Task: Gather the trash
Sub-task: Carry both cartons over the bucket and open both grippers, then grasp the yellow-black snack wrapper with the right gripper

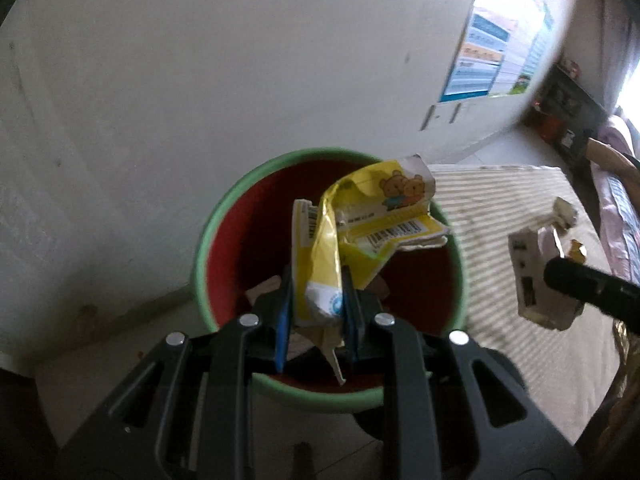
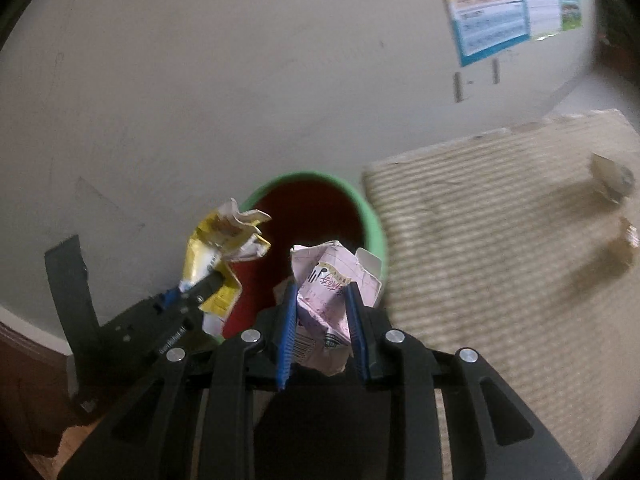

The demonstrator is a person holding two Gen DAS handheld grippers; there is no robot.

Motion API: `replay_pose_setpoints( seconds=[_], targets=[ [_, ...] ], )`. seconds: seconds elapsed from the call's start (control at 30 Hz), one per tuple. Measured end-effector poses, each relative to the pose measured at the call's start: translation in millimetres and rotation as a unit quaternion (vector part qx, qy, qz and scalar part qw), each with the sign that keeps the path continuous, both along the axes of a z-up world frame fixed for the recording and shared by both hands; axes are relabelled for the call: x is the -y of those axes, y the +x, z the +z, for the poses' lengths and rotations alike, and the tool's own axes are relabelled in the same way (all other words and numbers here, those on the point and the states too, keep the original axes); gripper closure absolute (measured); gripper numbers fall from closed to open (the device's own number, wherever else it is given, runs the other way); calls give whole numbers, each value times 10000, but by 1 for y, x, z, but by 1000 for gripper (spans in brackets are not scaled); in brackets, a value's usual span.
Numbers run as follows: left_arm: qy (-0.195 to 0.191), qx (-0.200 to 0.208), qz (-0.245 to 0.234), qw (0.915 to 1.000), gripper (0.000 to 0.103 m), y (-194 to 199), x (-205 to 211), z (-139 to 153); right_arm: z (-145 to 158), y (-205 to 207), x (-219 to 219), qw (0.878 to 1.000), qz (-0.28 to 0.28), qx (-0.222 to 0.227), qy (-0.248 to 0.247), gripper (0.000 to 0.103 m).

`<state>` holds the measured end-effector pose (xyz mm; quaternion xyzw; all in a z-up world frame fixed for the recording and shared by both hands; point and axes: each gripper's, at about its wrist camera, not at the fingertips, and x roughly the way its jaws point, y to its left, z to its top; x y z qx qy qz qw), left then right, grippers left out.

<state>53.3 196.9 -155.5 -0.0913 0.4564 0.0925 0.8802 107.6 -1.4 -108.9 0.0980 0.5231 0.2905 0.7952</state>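
Two grippers each hold a piece of trash at a bin.

Left wrist view: the left gripper [image 1: 316, 300] has its jaws clamped on a crumpled yellow wrapper [image 1: 360, 224], printed with cartoon bears and barcodes. The wrapper stands up between the blue pads [image 1: 284, 320] and hangs directly over the mouth of the bin [image 1: 208, 240], which has a green rim and a red inside. Some scraps lie at the bottom of the bin, too dark to identify. To the right, the right gripper [image 1: 560, 280] reaches in from the edge, holding a pale pink carton [image 1: 528, 276] over a striped mat [image 1: 500, 208]. Another crumpled scrap [image 1: 564, 212] lies on the mat farther back. The bin stands against a white wall [image 1: 200, 80], with a poster [image 1: 488, 52] at upper right.

Right wrist view: the right gripper [image 2: 320, 312] has its jaws clamped on the pink carton [image 2: 332, 280], crushed, with red print on its face. The carton sits at the near right edge of the bin [image 2: 372, 224], beside the mat [image 2: 500, 240]. At left, the left gripper [image 2: 196, 292] holds the yellow wrapper [image 2: 220, 244] over the bin's left rim. Two blurred scraps [image 2: 612, 180] lie on the far right part of the mat. The poster [image 2: 504, 4] hangs on the wall [image 2: 200, 80] above.
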Motion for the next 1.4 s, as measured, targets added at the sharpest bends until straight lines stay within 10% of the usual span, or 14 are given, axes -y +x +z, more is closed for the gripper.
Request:
replay_pose_setpoints(
  seconds=[0.37, 0.5, 0.77, 1.03, 1.27, 1.4],
  targets=[
    [-179, -125, 382, 9990, 60, -1, -23, -14, -5, 19, -17, 9998, -54, 37, 184, 59],
    [-133, -109, 302, 9994, 55, 1, -17, -14, -13, 29, 46, 9957, -892, 160, -206, 59],
    [-150, -105, 120, 9998, 48, 14, 5, -14, -42, 57, 218, 9503, -2966, -154, -937, 51],
    [22, -152, -447, 9989, 45, 22, 59, -9, -79, 91, 259, 9431, -3171, -879, -482, 50],
    [234, 14, -1014, 9946, 43, 38, 116, 4, -77, 89, 268, 9501, -3020, -774, -120, 84],
    [235, 103, -1406, 9897, 40, 58, 158, 10, -60, 61, 276, 9573, -2843, -523, -4, 84]
  ],
)
